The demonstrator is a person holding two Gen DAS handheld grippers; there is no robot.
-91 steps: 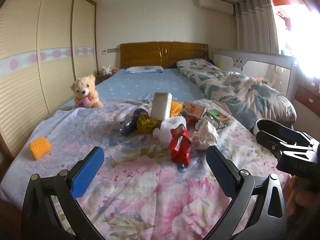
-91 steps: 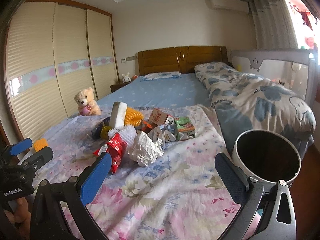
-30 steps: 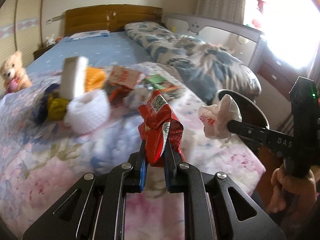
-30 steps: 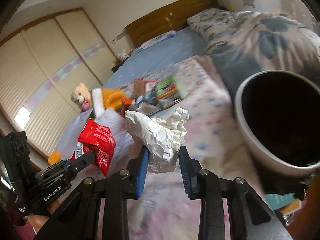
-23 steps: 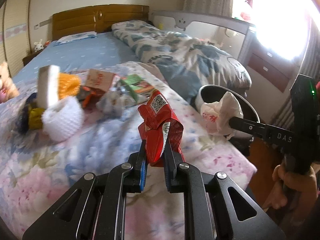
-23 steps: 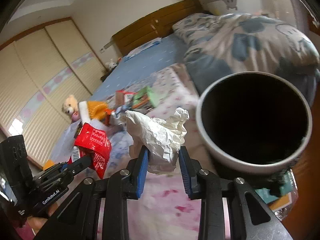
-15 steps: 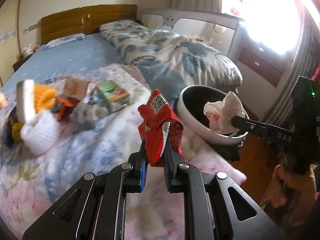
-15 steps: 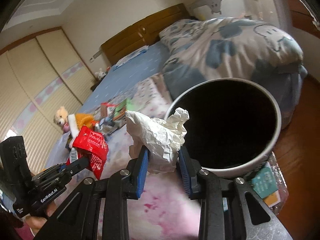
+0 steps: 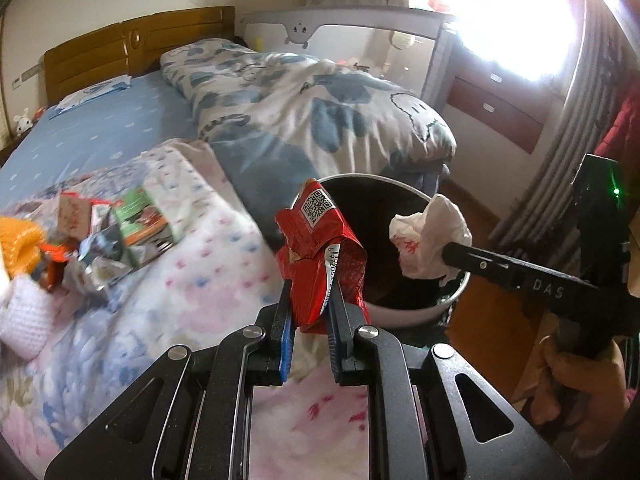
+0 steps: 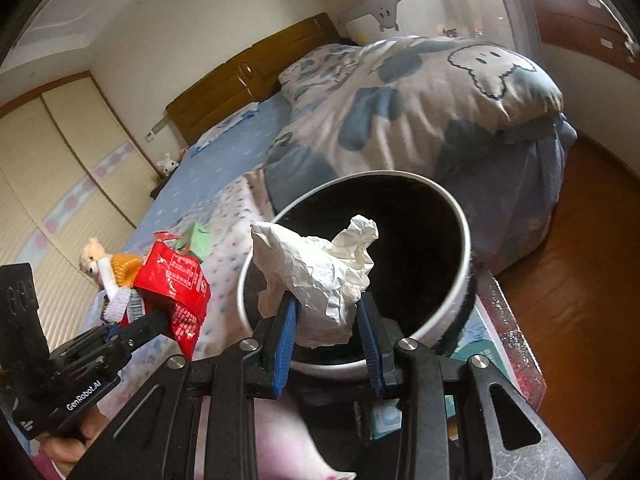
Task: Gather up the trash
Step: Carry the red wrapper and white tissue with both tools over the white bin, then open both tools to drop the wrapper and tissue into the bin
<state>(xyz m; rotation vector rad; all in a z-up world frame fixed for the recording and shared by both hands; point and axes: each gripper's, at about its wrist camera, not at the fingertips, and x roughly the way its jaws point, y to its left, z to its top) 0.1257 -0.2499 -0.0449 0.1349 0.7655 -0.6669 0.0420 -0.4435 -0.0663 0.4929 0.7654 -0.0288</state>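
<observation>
We are at the foot corner of a bed, carrying two pieces of trash toward a waste bin. Our left gripper (image 9: 310, 322) is pinched narrow on a crumpled red snack wrapper (image 9: 320, 248), which stands up between the blue pads. Our right gripper (image 10: 326, 342) is closed around a ball of crumpled white paper (image 10: 320, 276), somewhat wider because the paper is bulky.

A second ago both loads were above the flowered bedspread (image 9: 168, 280), with the bin off to the side. Now both have swung across to the bed's edge. In the right wrist view the white paper sits in front of the dark mouth of the round, white-rimmed bin (image 10: 466, 248), which stands on the floor against the corner of the bed. In the left wrist view the red wrapper overlaps the bin's near rim, closest to the bedspread's edge, with the paper just beside it to the right.

Neither grip has loosened during the swing. We judge that the carrying step is nearly finished and the next step is to let go. The paper looks well placed to fall inside; the wrapper may need to travel a little further, or it could catch the rim.

More trash remains on the bedspread: a green carton (image 9: 142, 218), foil scraps and a red and white packet, toward its far left side.
</observation>
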